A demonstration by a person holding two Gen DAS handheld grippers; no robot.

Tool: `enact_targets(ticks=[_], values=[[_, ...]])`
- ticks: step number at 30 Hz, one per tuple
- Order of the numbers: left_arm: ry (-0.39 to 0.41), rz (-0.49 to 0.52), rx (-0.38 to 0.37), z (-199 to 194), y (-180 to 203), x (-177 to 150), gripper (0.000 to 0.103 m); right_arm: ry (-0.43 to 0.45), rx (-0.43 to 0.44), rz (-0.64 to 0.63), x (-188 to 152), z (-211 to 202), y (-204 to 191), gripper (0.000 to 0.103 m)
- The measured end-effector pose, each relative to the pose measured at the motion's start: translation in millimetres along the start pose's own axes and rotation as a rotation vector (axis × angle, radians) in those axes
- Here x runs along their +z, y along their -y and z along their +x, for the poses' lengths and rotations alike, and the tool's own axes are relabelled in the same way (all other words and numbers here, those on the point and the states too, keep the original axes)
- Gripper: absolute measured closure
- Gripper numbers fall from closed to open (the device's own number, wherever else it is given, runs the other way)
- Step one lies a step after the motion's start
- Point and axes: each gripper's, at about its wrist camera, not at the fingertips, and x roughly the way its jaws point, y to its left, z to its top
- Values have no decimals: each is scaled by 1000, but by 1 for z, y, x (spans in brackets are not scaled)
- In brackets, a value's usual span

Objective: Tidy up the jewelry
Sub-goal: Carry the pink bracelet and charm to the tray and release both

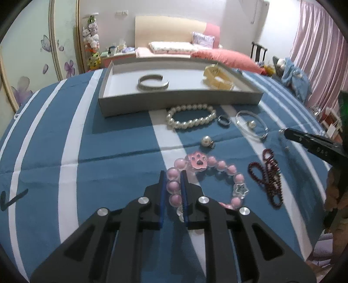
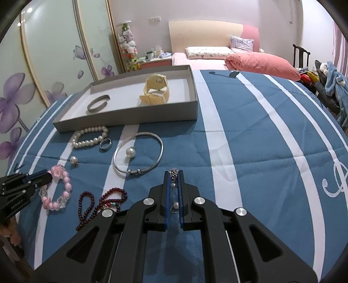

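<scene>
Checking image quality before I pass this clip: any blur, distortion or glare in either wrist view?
Left wrist: strong fisheye bending of the grey tray rim, dark vignette corners, right tongs slightly smeared at the edge. Right wrist: same barrel curve in the bedspread stripes, lamp glare on the wardrobe door.

On the striped bedspread (image 2: 250,135): one grey tray (image 2: 130,118) holding one silver cuff (image 2: 98,104) and one yellow watch (image 2: 155,91); outside it, one pearl bracelet (image 2: 90,137), one ring (image 2: 106,144), one silver bangle (image 2: 139,152), two loose pearls (image 2: 74,160), one pink bead bracelet (image 2: 63,187), one dark red bead strand (image 2: 102,204), one chain (image 2: 174,174).
</scene>
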Motion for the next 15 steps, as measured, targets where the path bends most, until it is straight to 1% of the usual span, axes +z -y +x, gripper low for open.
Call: enact_targets(ticks=[7,15], values=[[138,0,-36,-31,6,5,90,115,15,1,7,-24,-5,96],[243,7,-61,-54,11,11,90,208,33,-1,16,-40,-11,96]])
